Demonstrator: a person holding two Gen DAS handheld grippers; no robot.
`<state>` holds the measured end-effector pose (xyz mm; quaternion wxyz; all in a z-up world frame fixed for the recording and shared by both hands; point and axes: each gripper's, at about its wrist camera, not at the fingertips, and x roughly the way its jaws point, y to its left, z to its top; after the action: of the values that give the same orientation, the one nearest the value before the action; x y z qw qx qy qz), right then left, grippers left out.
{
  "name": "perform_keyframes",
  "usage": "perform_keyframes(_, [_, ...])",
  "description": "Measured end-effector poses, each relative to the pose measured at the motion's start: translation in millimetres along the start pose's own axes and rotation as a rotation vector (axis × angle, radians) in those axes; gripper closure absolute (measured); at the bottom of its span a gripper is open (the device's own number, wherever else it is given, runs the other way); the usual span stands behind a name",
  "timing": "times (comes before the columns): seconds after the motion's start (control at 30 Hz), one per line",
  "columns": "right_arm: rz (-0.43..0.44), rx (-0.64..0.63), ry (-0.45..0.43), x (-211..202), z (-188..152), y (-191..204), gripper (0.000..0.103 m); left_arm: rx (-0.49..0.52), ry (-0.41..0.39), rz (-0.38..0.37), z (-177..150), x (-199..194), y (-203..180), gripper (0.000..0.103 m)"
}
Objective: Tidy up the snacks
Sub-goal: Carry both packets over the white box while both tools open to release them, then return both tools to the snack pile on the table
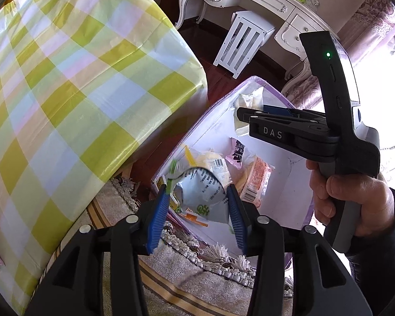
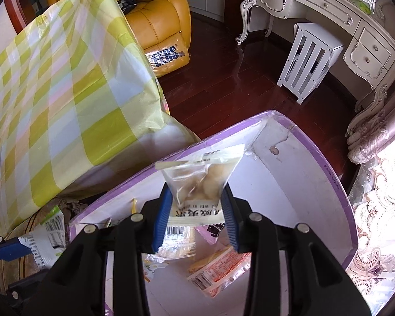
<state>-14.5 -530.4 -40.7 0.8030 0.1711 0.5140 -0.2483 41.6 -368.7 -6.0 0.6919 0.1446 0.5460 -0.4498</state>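
Note:
My left gripper (image 1: pixel 198 187) points down over a white box with a purple rim (image 1: pixel 289 184). A silver snack packet (image 1: pixel 200 192) hangs bowed between its blue pads; the packet's top is blurred and it looks loose, so the jaws are open. My right gripper (image 2: pixel 196 189) hovers over the same box (image 2: pixel 289 184). A clear packet of pale snacks (image 2: pixel 200 181) sits loose between its pads, jaws open. Several packets lie on the box floor, among them an orange-red one (image 2: pixel 218 268). A hand holds the right gripper (image 1: pixel 246 118) at the right of the left wrist view.
A table with a yellow-green checked cloth (image 2: pixel 52 92) stands left of the box. The box sits on a fringed rug (image 1: pixel 171 289). Beyond it are dark red floor, a white slatted stool (image 2: pixel 310 60), an ornate dressing table (image 2: pixel 329 8) and a yellow armchair (image 2: pixel 158 21).

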Motion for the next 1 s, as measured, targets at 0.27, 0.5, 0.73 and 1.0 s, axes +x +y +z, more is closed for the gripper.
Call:
perform_keyframes(0.27, [0.001,-0.002,-0.006,-2.5,1.3,1.4,0.053,-0.028,-0.022,-0.002,-1.2,-6.6,5.0,0.058])
perform_keyframes(0.5, [0.004,-0.014,-0.011,-7.2,2.1,6.8,0.049,-0.039,-0.046,-0.002,-2.3,-14.6,8.1,0.058])
perform_keyframes(0.73, [0.009,-0.034,-0.019,-13.8,4.4,16.2,0.048,-0.072,-0.082,0.002,-3.4,-26.4,18.5,0.058])
perform_keyframes(1.0, [0.016,-0.069,-0.033,-23.0,8.2,34.6,0.044,-0.127,-0.127,0.018,-11.9,-45.7,40.6,0.057])
